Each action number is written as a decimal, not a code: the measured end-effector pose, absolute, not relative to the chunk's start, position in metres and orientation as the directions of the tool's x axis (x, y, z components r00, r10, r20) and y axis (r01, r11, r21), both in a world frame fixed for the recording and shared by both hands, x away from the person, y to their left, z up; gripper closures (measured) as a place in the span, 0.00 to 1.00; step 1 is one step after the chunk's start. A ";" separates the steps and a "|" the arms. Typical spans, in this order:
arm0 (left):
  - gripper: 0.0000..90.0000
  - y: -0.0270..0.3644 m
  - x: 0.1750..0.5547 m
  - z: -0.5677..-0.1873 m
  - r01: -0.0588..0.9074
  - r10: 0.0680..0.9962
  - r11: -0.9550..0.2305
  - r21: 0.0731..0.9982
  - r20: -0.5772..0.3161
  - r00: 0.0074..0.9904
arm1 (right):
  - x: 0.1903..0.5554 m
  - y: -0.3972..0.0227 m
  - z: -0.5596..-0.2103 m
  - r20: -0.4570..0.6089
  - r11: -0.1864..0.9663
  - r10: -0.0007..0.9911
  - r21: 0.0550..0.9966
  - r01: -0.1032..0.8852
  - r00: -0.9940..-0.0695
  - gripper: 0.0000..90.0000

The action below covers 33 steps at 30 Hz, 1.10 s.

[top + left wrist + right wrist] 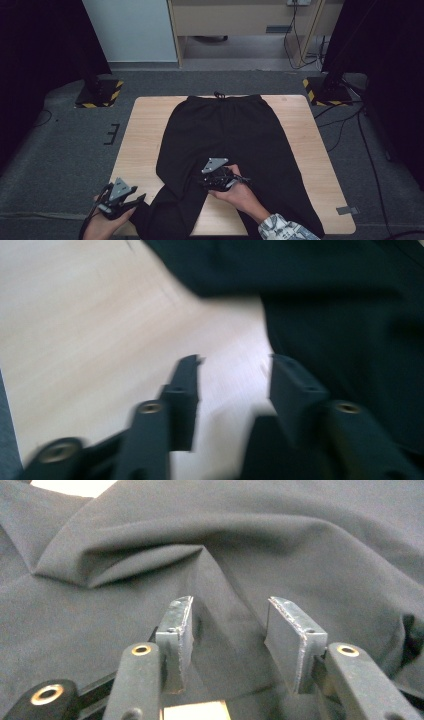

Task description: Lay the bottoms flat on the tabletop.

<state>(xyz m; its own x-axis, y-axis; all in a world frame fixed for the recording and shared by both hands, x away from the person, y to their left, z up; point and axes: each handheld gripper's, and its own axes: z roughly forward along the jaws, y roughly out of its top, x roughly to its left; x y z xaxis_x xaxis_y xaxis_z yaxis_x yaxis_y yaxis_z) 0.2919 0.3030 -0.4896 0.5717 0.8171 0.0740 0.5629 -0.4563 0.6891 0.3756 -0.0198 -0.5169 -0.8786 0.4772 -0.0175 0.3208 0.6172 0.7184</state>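
The table [145,130] carried the lot: a pair of black trousers [225,130] lay flat across it, waistband and drawstring at the far edge, both legs running back toward me and over the near edge. I judged they were spread that way so the legs could be squared up or folded from my end.

My right tool [218,179] sat on the cloth where the two legs part, by the inner edge of the right leg. My left tool [119,199] hung off the near left corner, beside the left leg that draped down there. That spacing made sense to me: one tool per leg, each ready to pinch an edge.

From the right gripper view I got what the high view couldn't give: my right tool [229,625] had its jaws apart, nothing pinched, with a raised ridge of fabric [125,560] just ahead and bare wood peeking beneath.

The left gripper view was blurred, yet it showed my left tool [234,385] with jaws apart over pale wood, the trouser edge [350,315] just beside the right-hand jaw, not between them. The high view showed neither tool's jaws clearly.
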 end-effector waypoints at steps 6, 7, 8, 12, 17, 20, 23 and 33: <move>0.47 0.277 0.352 -0.500 0.570 0.841 -0.423 0.704 0.072 0.536 | 0.368 -0.029 -0.522 -0.012 0.607 0.480 0.727 0.322 -0.877 0.60; 0.47 0.276 0.357 -0.502 0.582 0.849 -0.403 0.706 0.052 0.525 | 0.368 -0.029 -0.523 -0.013 0.608 0.478 0.727 0.320 -0.879 0.60; 0.46 0.276 0.362 -0.504 0.588 0.855 -0.379 0.715 0.027 0.518 | 0.367 -0.028 -0.524 -0.017 0.614 0.472 0.724 0.314 -0.882 0.61; 0.46 0.276 0.370 -0.509 0.591 0.856 -0.384 0.709 0.034 0.515 | 0.366 -0.024 -0.528 -0.021 0.623 0.463 0.719 0.308 -0.886 0.61; 0.50 0.273 0.379 -0.522 0.630 0.853 -0.396 0.668 0.014 0.522 | 0.365 -0.020 -0.528 -0.018 0.624 0.456 0.720 0.305 -0.890 0.61; 0.65 0.273 0.378 -0.521 0.628 0.845 -0.399 0.668 0.002 0.535 | 0.364 -0.018 -0.528 -0.019 0.622 0.455 0.722 0.303 -0.890 0.64; 0.84 0.271 0.377 -0.520 0.628 0.838 -0.411 0.662 0.003 0.546 | 0.364 -0.016 -0.529 -0.027 0.618 0.457 0.729 0.295 -0.889 0.71; 0.98 0.267 0.390 -0.501 0.590 0.841 -0.417 0.692 0.047 0.539 | 0.370 -0.015 -0.524 -0.010 0.609 0.474 0.726 0.319 -0.881 0.93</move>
<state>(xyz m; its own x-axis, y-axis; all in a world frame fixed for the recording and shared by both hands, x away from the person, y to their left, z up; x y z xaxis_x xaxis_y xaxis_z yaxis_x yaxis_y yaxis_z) 0.3898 0.2669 -0.5012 0.5395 0.8407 0.0471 0.5896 -0.4171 0.6917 0.3696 -0.0151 -0.5245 -0.8806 0.4737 -0.0101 0.3193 0.6091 0.7260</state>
